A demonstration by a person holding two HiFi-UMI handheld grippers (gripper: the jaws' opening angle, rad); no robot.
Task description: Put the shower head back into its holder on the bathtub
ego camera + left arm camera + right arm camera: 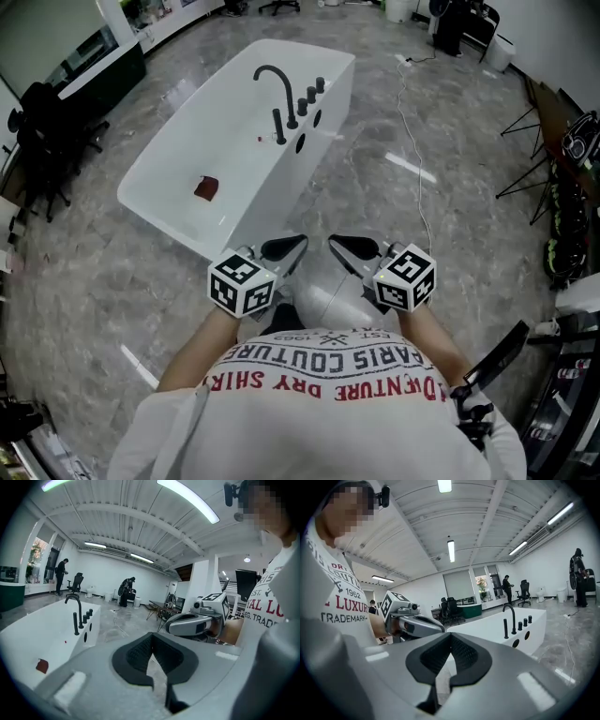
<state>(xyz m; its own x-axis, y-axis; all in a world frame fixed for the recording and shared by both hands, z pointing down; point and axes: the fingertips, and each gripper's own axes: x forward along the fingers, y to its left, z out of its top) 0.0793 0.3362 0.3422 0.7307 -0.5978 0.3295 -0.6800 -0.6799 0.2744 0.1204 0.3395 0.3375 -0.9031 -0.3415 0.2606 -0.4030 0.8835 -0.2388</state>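
Your left gripper (298, 243) is closed. In the left gripper view its two black ribbed pads (140, 653) meet at their tips and nothing sits between them. Your right gripper (335, 241) is the same: its dark textured pads (464, 654) are pressed tip to tip and hold nothing. Both have smooth grey shells, and each carries a white cube with black square markers (242, 282). You hold them side by side close to your chest, noses angled toward each other.

The bathtub (267, 192) lies ahead of both claws, well apart from them. It is a long, glossy white rectangular tub with rounded corners. It stands forward and to the left of the left claw, and forward and to the right in the right gripper view.

On the tub's far rim, the shower head (278, 127) is a slim matte-black rod standing upright. It is just beside the base of the arched black faucet spout (272, 75). Whether it is fully seated in its holder is not clear at this range. A row of three short black knobs (312, 94) runs beyond the spout. Two dark oval openings (300, 142) mark the tub's outer wall below them.

A small reddish-brown piece (205, 187) lies on the tub's white floor. The room's floor (94, 272) is polished grey marbled stone.
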